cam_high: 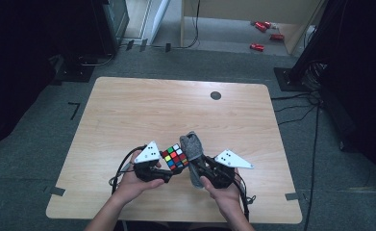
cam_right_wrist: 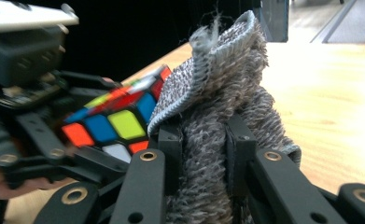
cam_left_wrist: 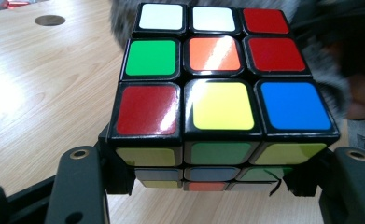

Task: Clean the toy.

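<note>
While the left tongs (cam_left_wrist: 208, 186) are clamped on the puzzle cube (cam_left_wrist: 217, 88) above the table (cam_high: 128, 115), the right tongs (cam_right_wrist: 203, 154) pinch a grey cloth (cam_right_wrist: 227, 79) that touches the cube; no readable writing.

Scrambled puzzle cube (cam_high: 175, 158) (black-framed) against bunched grey cloth (cam_high: 193, 147), above wooden table (cam_high: 128, 110).

The high view is dim, with dark corners and soft detail. Overhead light puts white glare on the cube's (cam_left_wrist: 222, 70) glossy stickers and a washed-out patch on the bench (cam_left_wrist: 12, 93). The near cloth (cam_right_wrist: 222, 107) is slightly blurred; the background is overexposed.
</note>
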Motion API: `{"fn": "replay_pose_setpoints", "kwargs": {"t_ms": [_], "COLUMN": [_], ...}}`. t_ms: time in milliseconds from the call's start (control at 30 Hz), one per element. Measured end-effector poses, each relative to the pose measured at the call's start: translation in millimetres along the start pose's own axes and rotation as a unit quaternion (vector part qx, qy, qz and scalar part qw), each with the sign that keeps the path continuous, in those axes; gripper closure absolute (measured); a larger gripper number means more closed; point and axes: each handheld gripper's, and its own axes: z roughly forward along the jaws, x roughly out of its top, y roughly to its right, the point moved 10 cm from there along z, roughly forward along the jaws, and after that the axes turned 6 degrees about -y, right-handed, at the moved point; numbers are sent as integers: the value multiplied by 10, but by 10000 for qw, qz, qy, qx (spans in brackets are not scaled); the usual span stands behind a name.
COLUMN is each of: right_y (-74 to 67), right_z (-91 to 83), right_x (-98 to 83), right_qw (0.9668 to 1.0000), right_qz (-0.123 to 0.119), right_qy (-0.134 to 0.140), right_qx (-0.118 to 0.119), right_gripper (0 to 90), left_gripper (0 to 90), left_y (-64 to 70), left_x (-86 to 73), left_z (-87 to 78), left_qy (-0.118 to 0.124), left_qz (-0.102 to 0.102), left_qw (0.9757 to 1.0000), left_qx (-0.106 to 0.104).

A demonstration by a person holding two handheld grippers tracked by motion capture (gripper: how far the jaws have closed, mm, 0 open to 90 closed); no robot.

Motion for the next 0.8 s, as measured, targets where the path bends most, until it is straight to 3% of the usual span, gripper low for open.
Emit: {"fn": "replay_pose_setpoints", "kwargs": {"t_ms": [167, 233, 333, 400, 500, 567, 633, 733, 767, 800], "right_y": [-41, 22, 96, 144, 275, 414, 573, 781, 844, 886], "right_z": [-59, -33, 29, 64, 70, 42, -6, -59, -66, -66], "right_x": [100, 56, -53, -114, -163, -166, -162, -204, -236, -264], "right_qw": [9998, 9998, 9998, 9994, 9986, 9967, 9918, 9768, 9734, 9727], "right_qz": [-37, 115, 163, 147, 167, 39, -218, -799, -851, -807], "right_qy": [188, 141, -111, -311, -422, -465, -516, -754, -840, -888], "right_qx": [37, 35, -18, -48, -253, -657, -1152, -1838, -1954, -1986], "right_gripper": [740, 740, 741, 741, 739, 738, 736, 733, 732, 731], "left_gripper": [349, 349, 348, 348, 349, 348, 348, 348, 348, 348], "left_y": [127, 152, 107, 25, -84, -122, -156, -180, -183, -190], "left_x": [-5, 1, 15, 43, 71, 69, 69, 73, 76, 86], "left_z": [58, 69, 56, 16, -60, -84, -91, -92, -93, -98], "left_qy": [-111, -128, -125, -23, 109, 147, 167, 165, 173, 196], "left_qz": [230, 277, 220, 41, -151, -191, -258, -311, -324, -332], "left_qw": [9996, 9995, 9997, 10000, 9996, 9994, 9990, 9987, 9985, 9983], "left_qx": [-89, -89, -28, 74, 197, 257, 311, 378, 396, 429]}}
